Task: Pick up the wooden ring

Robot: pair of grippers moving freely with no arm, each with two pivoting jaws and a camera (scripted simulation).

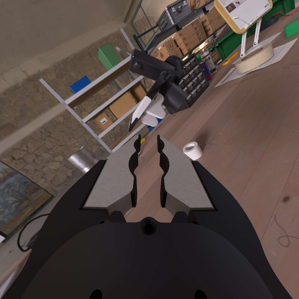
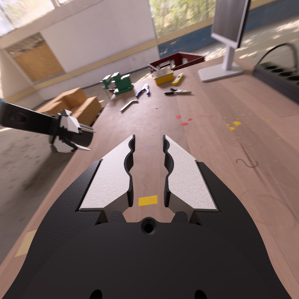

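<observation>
In the left wrist view a wide, pale tan ring (image 1: 254, 59) lies flat on a white sheet at the far right of the wooden bench (image 1: 242, 145). A small white ring (image 1: 192, 150) stands on the bench just right of my left gripper (image 1: 148, 137). That gripper is open and empty, above the bench, and the small ring sits outside its right finger. My right gripper (image 1: 140, 124) hovers ahead of it in the air. In the right wrist view my right gripper (image 2: 148, 137) is open and empty over bare bench. The left gripper (image 2: 90, 140) shows at the left edge. Neither ring shows there.
A black drawer organiser (image 1: 192, 80), cans (image 1: 208, 63), green bins (image 1: 229, 43) and a board on a white stand (image 1: 242, 14) line the bench's back. Ahead of the right gripper lie pliers (image 2: 143, 91), a bent key (image 2: 128, 105), a green vise (image 2: 120, 83), a monitor stand (image 2: 220, 72) and a power strip (image 2: 278, 79).
</observation>
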